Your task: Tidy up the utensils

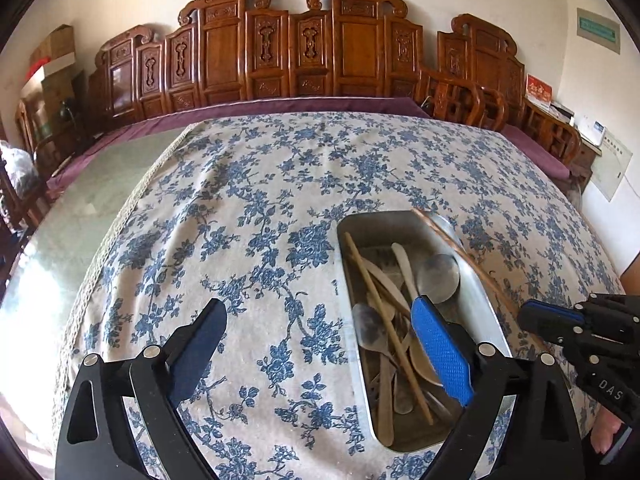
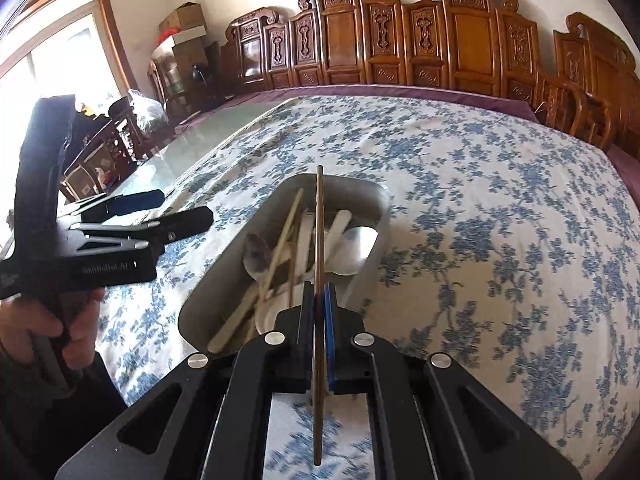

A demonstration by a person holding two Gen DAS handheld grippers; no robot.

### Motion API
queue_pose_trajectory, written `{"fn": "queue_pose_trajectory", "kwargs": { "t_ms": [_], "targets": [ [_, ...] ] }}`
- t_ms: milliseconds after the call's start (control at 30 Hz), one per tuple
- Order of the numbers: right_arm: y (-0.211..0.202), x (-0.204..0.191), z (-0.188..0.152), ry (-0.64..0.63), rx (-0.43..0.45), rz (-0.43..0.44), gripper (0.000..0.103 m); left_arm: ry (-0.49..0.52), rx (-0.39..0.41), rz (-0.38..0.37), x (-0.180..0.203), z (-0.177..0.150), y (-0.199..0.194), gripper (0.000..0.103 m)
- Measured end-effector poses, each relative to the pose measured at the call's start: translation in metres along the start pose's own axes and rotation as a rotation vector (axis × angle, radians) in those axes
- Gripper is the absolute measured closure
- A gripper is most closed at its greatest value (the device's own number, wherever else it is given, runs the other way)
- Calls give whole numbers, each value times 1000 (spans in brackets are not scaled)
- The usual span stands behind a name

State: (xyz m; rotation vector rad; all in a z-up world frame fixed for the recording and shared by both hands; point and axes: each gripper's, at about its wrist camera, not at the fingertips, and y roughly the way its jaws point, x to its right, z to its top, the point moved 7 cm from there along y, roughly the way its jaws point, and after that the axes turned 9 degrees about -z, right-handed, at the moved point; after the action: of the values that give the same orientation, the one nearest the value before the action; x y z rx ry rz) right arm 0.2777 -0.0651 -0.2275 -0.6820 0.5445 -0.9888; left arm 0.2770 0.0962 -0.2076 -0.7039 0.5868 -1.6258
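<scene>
A metal tray (image 1: 486, 322) lies on the floral tablecloth and holds several wooden chopsticks, wooden spatulas and metal spoons (image 1: 438, 278). It also shows in the right wrist view (image 2: 372, 252). My left gripper (image 1: 316, 316) is open and empty, its right finger over the tray. My right gripper (image 2: 320, 300) is shut on a brown chopstick (image 2: 319, 232) that points forward over the tray. In the left wrist view that chopstick (image 1: 460, 250) slants above the tray's right rim, with the right gripper (image 1: 532, 314) at the right edge.
The blue floral tablecloth (image 1: 260, 200) covers most of a glass-topped table (image 1: 80, 208). Carved wooden chairs (image 1: 280, 52) line the far side. Cardboard boxes (image 2: 184, 28) and a window are at the far left.
</scene>
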Motion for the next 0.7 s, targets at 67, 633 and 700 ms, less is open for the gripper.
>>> {"fn": "queue_pose_trajectory", "kwargs": {
  "t_ms": [67, 633, 700],
  "targets": [
    [8, -6, 2, 6, -15, 1, 97, -6, -3, 2, -3, -1, 1, 13],
    [59, -24, 4, 16, -106, -75, 97, -46, -5, 28, -21, -1, 0, 13],
    [63, -25, 2, 16, -110, -71, 97, -46, -5, 30, -22, -1, 0, 13]
  ]
}}
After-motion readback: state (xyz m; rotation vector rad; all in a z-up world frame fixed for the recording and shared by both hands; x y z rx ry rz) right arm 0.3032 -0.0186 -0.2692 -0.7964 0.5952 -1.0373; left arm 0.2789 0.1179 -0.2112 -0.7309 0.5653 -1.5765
